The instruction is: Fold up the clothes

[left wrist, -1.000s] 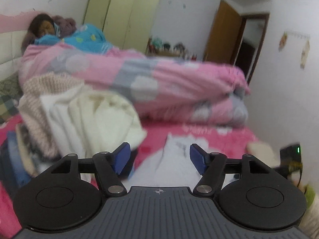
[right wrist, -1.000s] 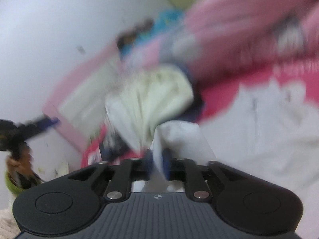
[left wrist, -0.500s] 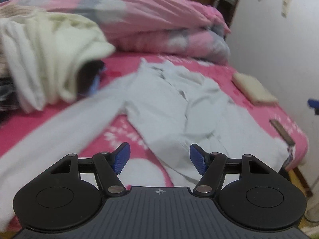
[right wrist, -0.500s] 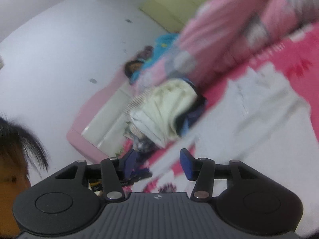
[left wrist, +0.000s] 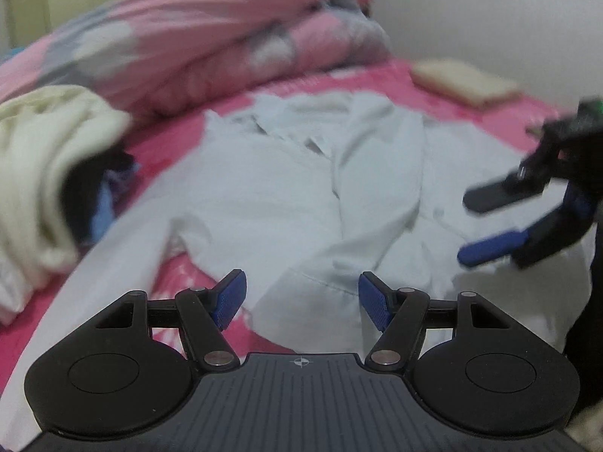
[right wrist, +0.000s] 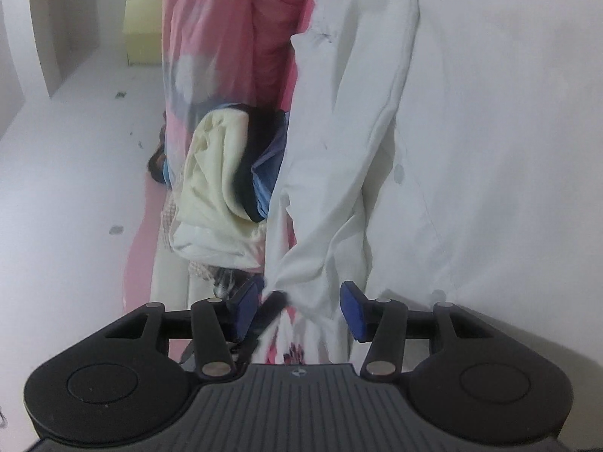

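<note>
A white long-sleeved shirt (left wrist: 301, 188) lies spread face up on the pink bedsheet (left wrist: 169, 143), collar toward the far side, one sleeve running to the near left. My left gripper (left wrist: 301, 297) is open just above the shirt's near hem, empty. My right gripper (left wrist: 490, 222) shows at the right of the left wrist view, open, over the shirt's right side. In the right wrist view, rolled sideways, the right gripper (right wrist: 299, 309) is open with a fold of the shirt (right wrist: 452, 150) between its pads.
A heap of cream and white clothes (left wrist: 41, 158) lies at the left of the bed. A pink and grey quilt (left wrist: 188, 45) is bunched along the far side. A folded cream cloth (left wrist: 463, 81) lies at the far right corner.
The right gripper let go of the white cloth and opened, then rolled sideways and came down over the shirt. The left gripper tilted down and moved in closer to the shirt's hem.
</note>
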{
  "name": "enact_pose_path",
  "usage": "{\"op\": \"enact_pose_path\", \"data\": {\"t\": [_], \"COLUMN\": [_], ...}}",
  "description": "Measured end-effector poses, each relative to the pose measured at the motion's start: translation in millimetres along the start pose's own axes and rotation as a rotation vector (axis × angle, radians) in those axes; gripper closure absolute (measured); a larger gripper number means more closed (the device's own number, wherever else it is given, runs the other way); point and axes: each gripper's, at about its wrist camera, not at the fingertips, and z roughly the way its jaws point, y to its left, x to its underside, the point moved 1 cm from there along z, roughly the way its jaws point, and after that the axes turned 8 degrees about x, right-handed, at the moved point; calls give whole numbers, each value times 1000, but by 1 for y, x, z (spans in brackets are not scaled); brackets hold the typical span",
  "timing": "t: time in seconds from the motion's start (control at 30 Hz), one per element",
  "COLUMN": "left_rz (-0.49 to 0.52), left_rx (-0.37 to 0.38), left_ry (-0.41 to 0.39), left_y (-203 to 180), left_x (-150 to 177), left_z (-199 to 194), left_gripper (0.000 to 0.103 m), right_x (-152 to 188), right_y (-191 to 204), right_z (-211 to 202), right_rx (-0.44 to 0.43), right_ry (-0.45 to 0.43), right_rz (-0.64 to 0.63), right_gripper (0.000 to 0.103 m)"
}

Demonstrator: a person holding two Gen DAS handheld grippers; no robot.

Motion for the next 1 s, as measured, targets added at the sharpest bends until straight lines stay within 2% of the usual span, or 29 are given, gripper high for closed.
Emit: {"op": "enact_pose_path", "data": {"t": [0.03, 0.1, 0.17, 0.27, 0.4, 0.47, 0.53, 0.67, 0.77, 1.0], "left_rz": [20, 45, 57, 85, 318, 445, 505, 512, 476, 174], "left_rx": [7, 18, 27, -9, -195, -207, -137, 30, 45, 83], "left_ry": [26, 60, 76, -1, -174, -209, -179, -54, -12, -30], "left_y": [-1, -2, -2, -3, -34, -59, -83, -118, -129, -94], "left_x": [1, -1, -4, -27, -55, -52, -37, 2, 23, 23], "left_z": [6, 11, 12, -8, -40, -50, -54, -44, -36, -47], "left_gripper": [48, 76, 93, 95, 95, 91, 86, 70, 63, 51], "right_x": [1, 3, 2, -1, -2, -2, -2, -3, -3, 1], "right_y": [-3, -9, -14, -24, -31, -34, -36, -37, -36, -21], "right_z": [2, -2, -6, -15, -27, -30, -33, -34, -35, -43], "right_rx": [-5, -9, -12, -24, -38, -42, -51, -61, -55, -28], "right_ry": [-3, -18, -35, -58, -83, -90, -96, -101, -98, -98], "right_rz": [11, 22, 36, 68, 82, 87, 95, 102, 100, 38], "right_gripper": [51, 51, 51, 51, 51, 51, 51, 51, 51, 51]}}
